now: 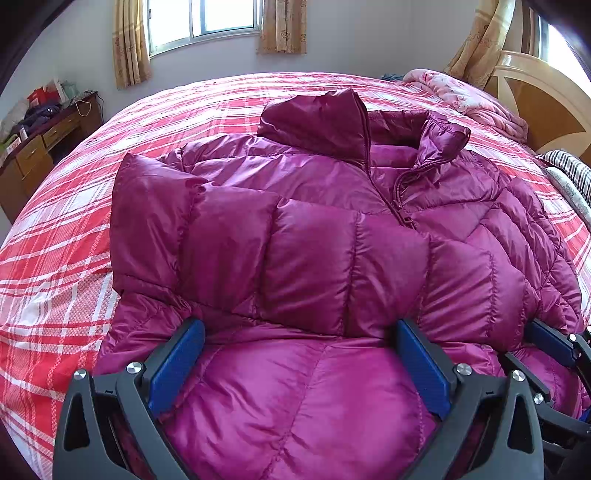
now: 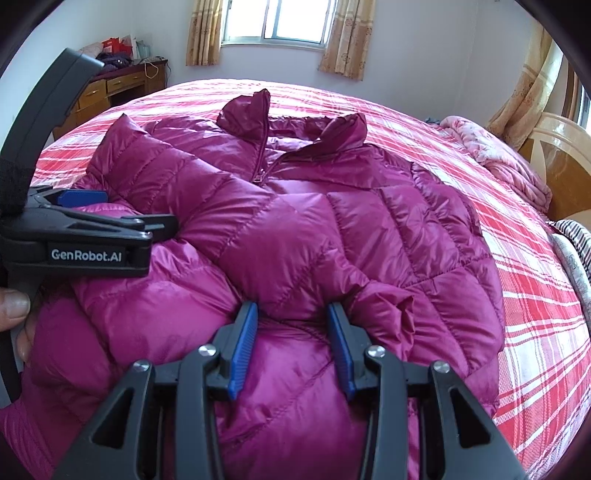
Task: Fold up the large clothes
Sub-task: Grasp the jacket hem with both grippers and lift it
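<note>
a big magenta puffer jacket (image 1: 314,229) is lying across the red-and-white plaid bedspread (image 1: 55,258), collar (image 1: 332,118) standing up toward the window (image 1: 207,18), zip (image 2: 260,173) partly done up; one sleeve (image 1: 295,266) is lying folded across the chest from the left side of the view, and the lower part of the jacket is bunching up close under both cameras.

the left gripper (image 1: 299,350) is sitting low over the near part of the jacket with its jaws standing wide apart; the puffy fabric is bulging up between the blue pads (image 1: 173,369), and whether they are actually pressing on it i cannot tell; it is looking spread rather than clamped.

the right gripper (image 2: 291,343) is hanging just beside it, jaws partly open with a fold of jacket between them near the sleeve's cuff (image 2: 391,306); the fabric is touching the inner faces of the pads, but a firm pinch i cannot tell from here; in the right wrist view the left gripper is showing side-on at the left edge, a person's thumb (image 2: 14,302) wrapping its handle.

off at the edges: a wooden desk (image 1: 40,147) with clutter by the far wall, yellow curtains (image 1: 129,44) framing the window, a pink floral quilt (image 1: 476,99) heaped by the wooden headboard (image 1: 535,96), a striped cloth (image 1: 576,173) at the right.
</note>
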The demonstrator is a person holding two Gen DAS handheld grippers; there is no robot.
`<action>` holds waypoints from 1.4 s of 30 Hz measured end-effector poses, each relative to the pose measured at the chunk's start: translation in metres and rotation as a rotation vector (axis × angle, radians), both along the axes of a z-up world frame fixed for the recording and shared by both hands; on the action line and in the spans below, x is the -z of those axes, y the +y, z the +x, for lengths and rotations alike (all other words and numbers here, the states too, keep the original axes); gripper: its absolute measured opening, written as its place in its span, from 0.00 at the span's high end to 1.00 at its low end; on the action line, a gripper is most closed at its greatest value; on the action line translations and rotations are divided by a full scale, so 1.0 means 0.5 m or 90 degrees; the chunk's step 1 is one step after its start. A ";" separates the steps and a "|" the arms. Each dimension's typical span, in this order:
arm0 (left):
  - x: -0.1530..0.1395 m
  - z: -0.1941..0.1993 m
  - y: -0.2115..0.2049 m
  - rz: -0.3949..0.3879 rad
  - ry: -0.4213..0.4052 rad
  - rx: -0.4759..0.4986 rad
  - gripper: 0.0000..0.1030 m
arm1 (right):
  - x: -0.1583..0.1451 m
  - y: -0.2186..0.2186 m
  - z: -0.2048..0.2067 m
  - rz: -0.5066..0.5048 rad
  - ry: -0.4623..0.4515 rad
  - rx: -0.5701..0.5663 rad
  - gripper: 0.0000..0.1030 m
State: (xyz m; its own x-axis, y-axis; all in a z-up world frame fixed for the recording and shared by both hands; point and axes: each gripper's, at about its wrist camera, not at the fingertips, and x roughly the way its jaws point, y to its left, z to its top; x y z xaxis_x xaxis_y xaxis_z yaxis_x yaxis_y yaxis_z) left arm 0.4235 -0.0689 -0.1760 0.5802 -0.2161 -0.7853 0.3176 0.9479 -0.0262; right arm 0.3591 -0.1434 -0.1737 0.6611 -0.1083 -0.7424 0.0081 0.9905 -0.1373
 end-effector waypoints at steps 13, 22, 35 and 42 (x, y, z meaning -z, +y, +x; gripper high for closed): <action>-0.085 -0.033 0.045 -0.020 -0.055 0.027 0.01 | -0.042 -0.033 -0.003 0.068 0.035 -0.068 0.37; -0.209 0.109 0.014 -0.062 -0.076 0.015 0.01 | -0.159 -0.120 0.092 0.144 -0.016 -0.013 0.12; -0.155 0.423 -0.084 -0.065 0.023 -0.030 0.01 | -0.186 -0.217 0.378 0.176 0.001 0.072 0.12; -0.084 0.408 -0.082 -0.005 0.054 0.008 0.01 | -0.134 -0.184 0.460 0.122 0.066 0.033 0.13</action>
